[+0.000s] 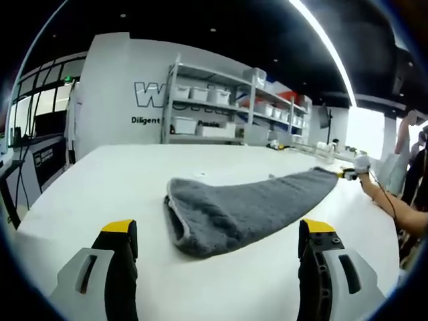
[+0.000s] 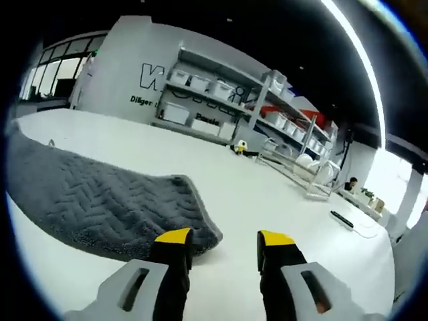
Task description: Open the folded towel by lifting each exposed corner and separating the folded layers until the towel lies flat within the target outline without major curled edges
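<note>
Now grey towel (image 1: pixel 247 210) on white table (image 1: pixel 120 180); left gripper (image 1: pixel 217 242), right gripper (image 2: pixel 224 242) released, jaws apart. Shelf bins (image 1: pixel 200 93), contents unclear.

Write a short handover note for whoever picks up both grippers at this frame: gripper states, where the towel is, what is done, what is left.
Left gripper: open, empty, held back from the near folded end of the grey towel.
Right gripper: open, empty, right beside the towel's corner; in the left gripper view it sits at the towel's far end.
Towel: on the white table, stretched long, still doubled over at the near end, layers visible there.
Done: no clear unfolding.
Left: lift the corners, separate the layers, flatten. No target outline visible.
</note>
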The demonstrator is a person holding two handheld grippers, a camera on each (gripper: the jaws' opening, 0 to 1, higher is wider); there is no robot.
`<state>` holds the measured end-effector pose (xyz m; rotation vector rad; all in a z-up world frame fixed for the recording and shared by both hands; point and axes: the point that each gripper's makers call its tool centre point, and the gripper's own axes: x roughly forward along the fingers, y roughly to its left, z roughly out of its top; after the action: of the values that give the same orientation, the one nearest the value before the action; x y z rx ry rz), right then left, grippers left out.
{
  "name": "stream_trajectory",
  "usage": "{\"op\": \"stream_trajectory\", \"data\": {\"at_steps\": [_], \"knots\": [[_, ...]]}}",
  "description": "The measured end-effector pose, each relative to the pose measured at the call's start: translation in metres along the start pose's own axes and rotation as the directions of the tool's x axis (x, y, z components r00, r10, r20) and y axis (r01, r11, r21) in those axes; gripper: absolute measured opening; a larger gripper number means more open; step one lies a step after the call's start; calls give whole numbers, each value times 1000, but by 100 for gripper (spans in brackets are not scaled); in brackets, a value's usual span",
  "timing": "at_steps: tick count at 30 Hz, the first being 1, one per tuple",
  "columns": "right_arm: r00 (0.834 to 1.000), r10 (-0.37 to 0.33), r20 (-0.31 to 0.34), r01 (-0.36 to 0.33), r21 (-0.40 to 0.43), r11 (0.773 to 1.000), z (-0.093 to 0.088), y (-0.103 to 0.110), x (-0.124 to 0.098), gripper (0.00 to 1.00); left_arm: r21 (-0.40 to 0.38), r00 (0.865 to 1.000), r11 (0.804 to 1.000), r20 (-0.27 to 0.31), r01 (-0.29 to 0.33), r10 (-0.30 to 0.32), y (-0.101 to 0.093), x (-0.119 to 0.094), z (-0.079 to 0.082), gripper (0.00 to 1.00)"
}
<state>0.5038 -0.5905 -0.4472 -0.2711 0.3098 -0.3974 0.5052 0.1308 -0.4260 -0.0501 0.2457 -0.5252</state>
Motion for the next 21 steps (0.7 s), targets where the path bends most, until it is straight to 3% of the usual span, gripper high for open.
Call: {"op": "stream_trajectory", "data": {"at_steps": [2,4,6,11,13,18,19,21], "knots": [[1000,27,12,-27,11,1000,5,5,-5,46,0,1000,1000,5,3,-3,-1,-1,1,99],[993,112,31,-113,31,993,12,23,-9,56,0,1000,1000,3,2,-2,-1,-1,1,99],[988,152,41,-154,56,987,16,34,-13,64,0,1000,1000,2,-5,5,-1,-2,0,99],[976,211,49,-213,38,976,26,52,-20,75,-7,1000,1000,14,-12,13,3,-3,3,99],[970,241,47,-243,44,969,25,59,-21,85,-8,1000,1000,14,-17,18,5,-3,3,99],[958,286,19,-287,34,957,21,74,-21,99,-12,1000,1000,14,-26,26,7,-4,2,99],[953,303,-15,-303,14,953,16,78,-22,99,-14,999,999,19,-34,35,8,-6,1,99],[949,313,-20,-313,17,950,15,80,-22,99,-13,999,999,23,-43,44,9,-7,1,99]]}}
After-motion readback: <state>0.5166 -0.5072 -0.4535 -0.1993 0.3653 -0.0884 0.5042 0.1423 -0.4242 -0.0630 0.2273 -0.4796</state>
